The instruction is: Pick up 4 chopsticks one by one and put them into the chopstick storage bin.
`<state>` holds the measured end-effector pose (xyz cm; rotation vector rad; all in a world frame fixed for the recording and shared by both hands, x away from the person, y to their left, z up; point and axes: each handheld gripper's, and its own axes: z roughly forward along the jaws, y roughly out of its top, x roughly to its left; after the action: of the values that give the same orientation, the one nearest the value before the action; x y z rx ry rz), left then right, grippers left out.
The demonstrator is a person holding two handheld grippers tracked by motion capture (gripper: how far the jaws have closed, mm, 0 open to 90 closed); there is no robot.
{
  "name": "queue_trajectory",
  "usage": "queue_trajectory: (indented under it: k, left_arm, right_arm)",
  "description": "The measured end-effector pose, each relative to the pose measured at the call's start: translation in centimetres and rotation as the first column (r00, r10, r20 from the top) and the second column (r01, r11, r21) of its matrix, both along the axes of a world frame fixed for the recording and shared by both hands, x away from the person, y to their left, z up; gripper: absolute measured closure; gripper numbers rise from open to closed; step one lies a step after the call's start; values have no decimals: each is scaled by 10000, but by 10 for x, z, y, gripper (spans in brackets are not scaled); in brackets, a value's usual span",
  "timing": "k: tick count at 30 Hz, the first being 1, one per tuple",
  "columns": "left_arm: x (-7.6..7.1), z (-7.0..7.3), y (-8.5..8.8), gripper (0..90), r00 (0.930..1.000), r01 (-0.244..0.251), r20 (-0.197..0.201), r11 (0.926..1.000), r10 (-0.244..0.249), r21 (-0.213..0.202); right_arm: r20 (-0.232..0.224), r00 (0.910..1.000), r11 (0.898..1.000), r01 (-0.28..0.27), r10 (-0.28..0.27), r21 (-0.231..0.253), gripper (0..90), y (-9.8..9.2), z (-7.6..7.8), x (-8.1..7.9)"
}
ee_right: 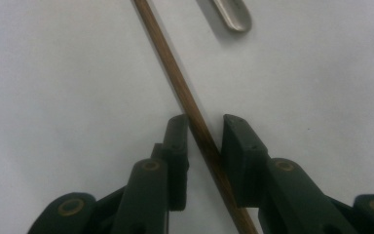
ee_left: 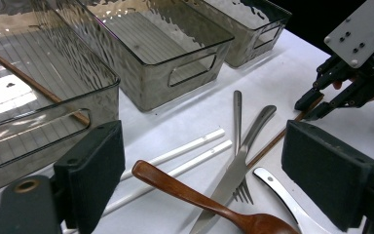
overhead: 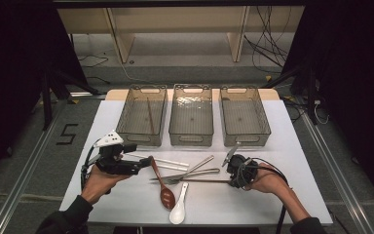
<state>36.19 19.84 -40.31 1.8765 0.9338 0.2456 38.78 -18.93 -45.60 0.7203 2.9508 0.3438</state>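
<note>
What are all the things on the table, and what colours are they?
Bins: three, clear grey, in a row at the table's far side.
Brown chopstick in the left bin: one.
Brown chopstick on the table: one, between the right hand-held gripper's jaws, a small gap on one side.
White chopsticks: two, side by side near the left bin.
Wooden spoon: one, brown, near the front.
White spoon: one, beside the wooden spoon.
Knife and fork: silver, crossed mid-table.
Table: white.
Left hand-held gripper: black, open over the wooden spoon's handle.
Right hand-held gripper: black.
</note>
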Motion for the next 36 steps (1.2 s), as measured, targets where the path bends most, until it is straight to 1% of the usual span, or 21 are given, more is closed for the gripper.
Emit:
queue_trajectory:
  k: [3, 5, 8, 9, 16, 19, 20, 23, 24, 27, 28, 30, 32, 34, 36]
  left_arm:
    - [-1, -1, -1, 155, 10000, 48, -17, 9999, -48, 97]
    - [-1, -2, -1, 155, 10000, 70, -37, 9999, -70, 84]
    - [-2, -3, -1, 155, 9999, 106, -79, 9999, -105, 116]
    - [-3, -3, -1, 155, 9999, 108, -63, 9999, -107, 126]
    - [-4, -3, -1, 155, 9999, 134, -93, 9999, -133, 106]
    - [-4, -4, -1, 155, 9998, 138, -121, 9999, -137, 97]
    - [-4, -4, -1, 155, 9998, 138, -129, 9999, -137, 93]
    - [-3, -5, -1, 155, 9997, 169, -165, 9997, -167, 154]
    - [-3, -5, -1, 156, 9997, 190, -170, 9997, -187, 174]
    - [-3, -6, -1, 155, 9997, 154, -193, 9998, -152, 120]
    - [-2, -6, 0, 155, 9997, 150, -197, 9998, -148, 126]
    - [-2, -6, 0, 155, 9997, 135, -201, 9998, -132, 122]
    - [-2, -6, 1, 155, 9998, 91, -196, 9999, -89, 119]
    - [-2, -5, 2, 155, 9998, 57, -175, 10000, -56, 71]
    - [-2, -5, 2, 155, 9998, 20, -181, 10000, -20, 43]
  right_arm:
    - [-32, 9996, 9995, -266, 265, -194, 751, 1, 0, -3]
    - [-74, 9990, 9985, -453, 450, -324, 768, 1, 1, -5]
    - [-168, 9981, 9969, -593, 585, -517, 792, 0, 1, -8]
    - [-192, 9977, 9958, -666, 655, -633, 796, 0, 2, -9]
    - [-200, 9913, 9870, -1313, 1300, -923, 831, 1, 2, -16]
    - [-251, 9862, 9821, -1654, 1638, -903, 843, 0, 2, -18]
    - [-317, 9854, 9812, -1693, 1671, -927, 845, 0, 3, -19]
    - [-288, 9847, 9803, -1739, 1720, -933, 849, -2, 3, -20]
    - [-344, 9843, 9797, -1757, 1732, -961, 849, -2, 3, -20]
    - [-426, 9802, 9761, -1966, 1934, -925, 850, -5, 4, -21]
    - [-430, 9805, 9757, -1951, 1917, -993, 850, -5, 5, -22]
    - [-392, 9795, 9757, -2005, 1978, -882, 850, -6, 7, -23]
    - [-314, 9811, 9791, -1927, 1910, -654, 850, -6, 9, -25]
    - [-335, 9785, 9775, -2048, 2033, -497, 850, -6, 13, -26]
    - [-311, 9779, 9777, -2078, 2068, -297, 851, -5, 16, -27]
